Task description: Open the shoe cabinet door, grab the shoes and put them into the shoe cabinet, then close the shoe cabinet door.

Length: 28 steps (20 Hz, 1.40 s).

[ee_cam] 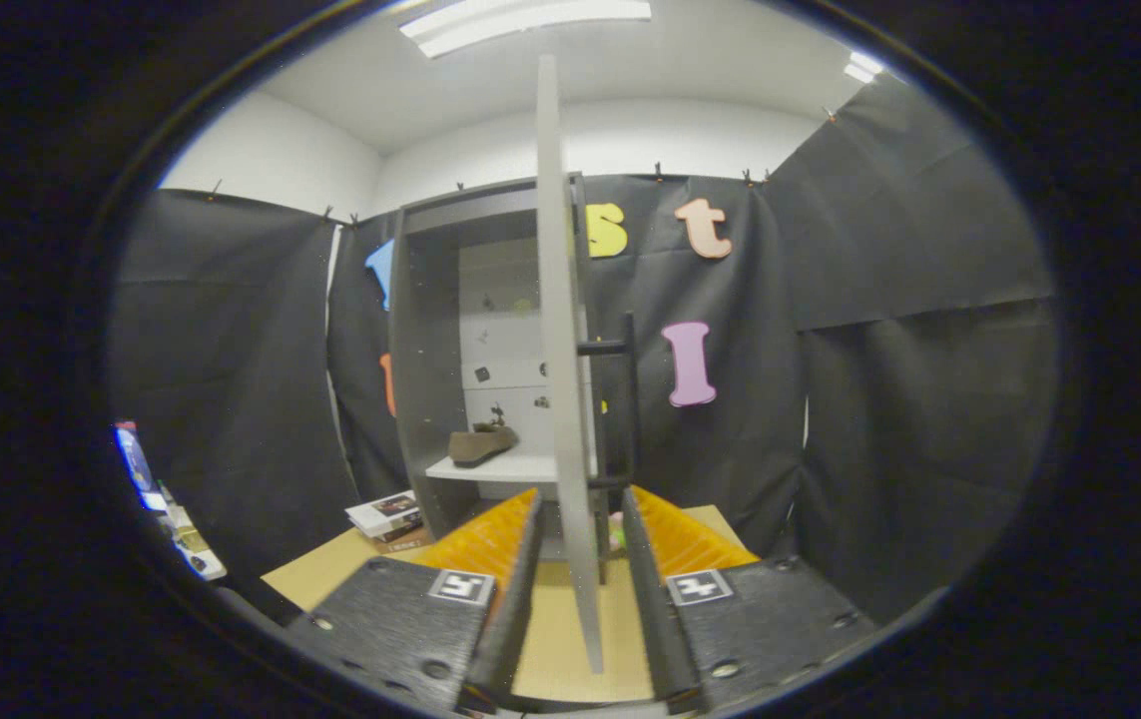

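Observation:
The grey shoe cabinet [420, 399] stands open on the table against the booth wall. Its door [555, 300] is swung out towards me and I see it edge-on, with a black bar handle [629, 399] on its right face. A brown shoe [480, 444] lies on the white shelf [505, 467] inside. My gripper [580, 491] straddles the lower edge of the door, one finger on each side. A narrow gap shows between the door and each finger, so the jaws stand open around it. The right fingertip sits just below the handle's lower end.
A small stack of books [385, 517] lies on the tan table [330, 574] left of the cabinet. Some colourful items [166, 504] sit at the far left edge. Black cloth walls close in on both sides and behind.

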Each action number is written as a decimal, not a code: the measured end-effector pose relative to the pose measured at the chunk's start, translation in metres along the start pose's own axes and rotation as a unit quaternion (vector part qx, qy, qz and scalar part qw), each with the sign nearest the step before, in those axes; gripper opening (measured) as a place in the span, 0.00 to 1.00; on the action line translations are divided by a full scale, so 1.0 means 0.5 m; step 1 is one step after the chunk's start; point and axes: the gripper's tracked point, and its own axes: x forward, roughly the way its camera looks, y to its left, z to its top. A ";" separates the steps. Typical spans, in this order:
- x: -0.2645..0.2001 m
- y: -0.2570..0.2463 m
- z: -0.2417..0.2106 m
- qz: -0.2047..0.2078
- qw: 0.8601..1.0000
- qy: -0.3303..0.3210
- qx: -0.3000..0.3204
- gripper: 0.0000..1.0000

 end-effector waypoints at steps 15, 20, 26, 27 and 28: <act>0.059 0.199 -0.216 -0.017 0.998 -0.046 -0.027 1.00; 0.160 0.260 -0.313 0.022 0.999 -0.025 0.034 1.00; 0.290 0.246 -0.479 -0.007 1.000 0.025 -0.016 1.00; 0.308 0.254 -0.511 -0.006 0.999 0.037 -0.030 1.00; 0.326 0.263 -0.549 -0.001 0.998 0.053 -0.042 1.00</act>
